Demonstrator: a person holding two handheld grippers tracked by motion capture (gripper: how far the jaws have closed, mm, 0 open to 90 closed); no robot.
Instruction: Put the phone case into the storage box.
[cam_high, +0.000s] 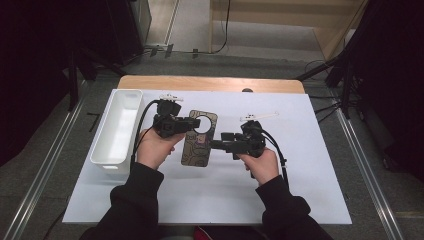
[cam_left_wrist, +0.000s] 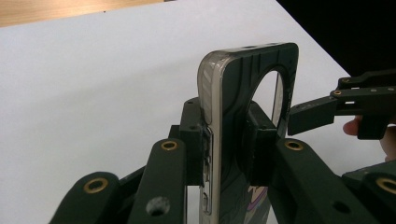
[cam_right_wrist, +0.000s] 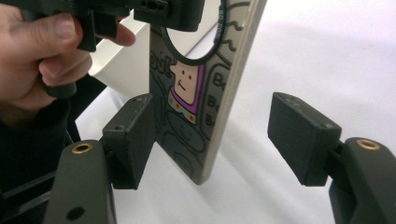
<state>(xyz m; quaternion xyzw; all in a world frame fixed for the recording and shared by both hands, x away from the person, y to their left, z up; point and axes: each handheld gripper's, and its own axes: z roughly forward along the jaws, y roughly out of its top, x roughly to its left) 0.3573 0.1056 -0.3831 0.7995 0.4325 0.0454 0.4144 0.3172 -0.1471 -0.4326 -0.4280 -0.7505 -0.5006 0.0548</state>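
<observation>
A dark phone case (cam_high: 199, 147) with cartoon drawings and a round hole is held up over the white mat. My left gripper (cam_high: 195, 123) is shut on its top end near the hole, and in the left gripper view both pads of the left gripper (cam_left_wrist: 229, 140) press the case (cam_left_wrist: 233, 107) edge-on. My right gripper (cam_high: 215, 145) reaches in from the right at the case's lower part. In the right gripper view the right gripper (cam_right_wrist: 217, 135) is open around the case (cam_right_wrist: 191, 107). Its left pad is close beside the printed face, and its right pad stands well clear.
A white rectangular bin (cam_high: 117, 131) stands along the left edge of the white mat (cam_high: 300, 170). The mat lies on a wooden table (cam_high: 210, 83). Dark stands and cables surround the table on a grey floor.
</observation>
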